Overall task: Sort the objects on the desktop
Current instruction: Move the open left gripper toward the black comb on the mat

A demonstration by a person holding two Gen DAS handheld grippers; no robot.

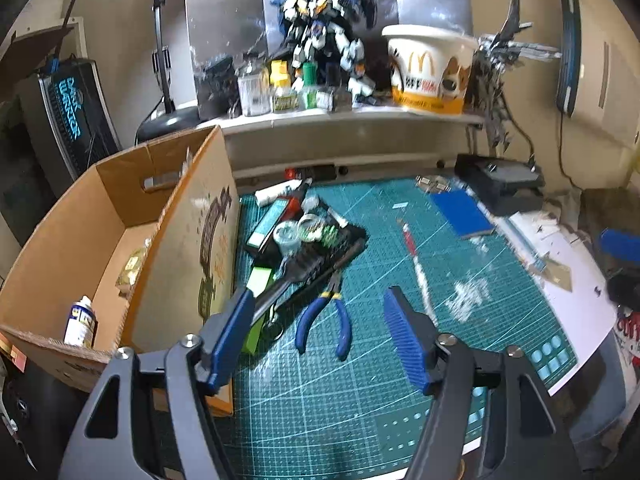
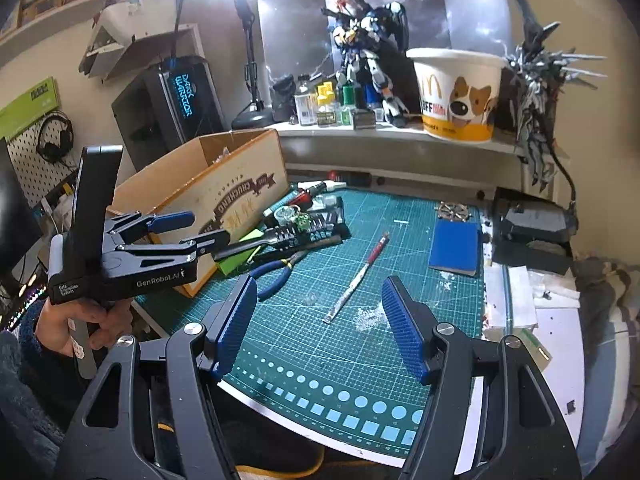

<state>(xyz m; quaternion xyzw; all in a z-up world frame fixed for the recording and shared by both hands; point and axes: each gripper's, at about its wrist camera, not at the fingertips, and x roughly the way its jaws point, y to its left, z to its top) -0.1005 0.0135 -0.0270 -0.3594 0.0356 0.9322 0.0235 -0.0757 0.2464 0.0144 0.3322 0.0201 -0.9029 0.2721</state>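
Note:
My left gripper (image 1: pixel 320 314) is open and empty above the green cutting mat (image 1: pixel 360 380), just short of blue-handled pliers (image 1: pixel 324 320). In the right wrist view the left gripper (image 2: pixel 200 228) is open beside the cardboard box (image 2: pixel 224 184). My right gripper (image 2: pixel 320 308) is open and empty over the mat (image 2: pixel 320 352), near a red-and-silver craft knife (image 2: pixel 358 276). The pliers (image 2: pixel 276 270) lie left of it. A pile of tools and small jars (image 1: pixel 304 236) sits by the box (image 1: pixel 120 248), which holds a white bottle (image 1: pixel 82 322).
A blue notebook (image 1: pixel 462 210) lies at the mat's far right, also in the right wrist view (image 2: pixel 456 246). A shelf behind holds paint bottles (image 1: pixel 280 88), a robot model (image 1: pixel 328 28) and a McDonald's bucket (image 1: pixel 430 70). A black device (image 2: pixel 532 232) stands at the right.

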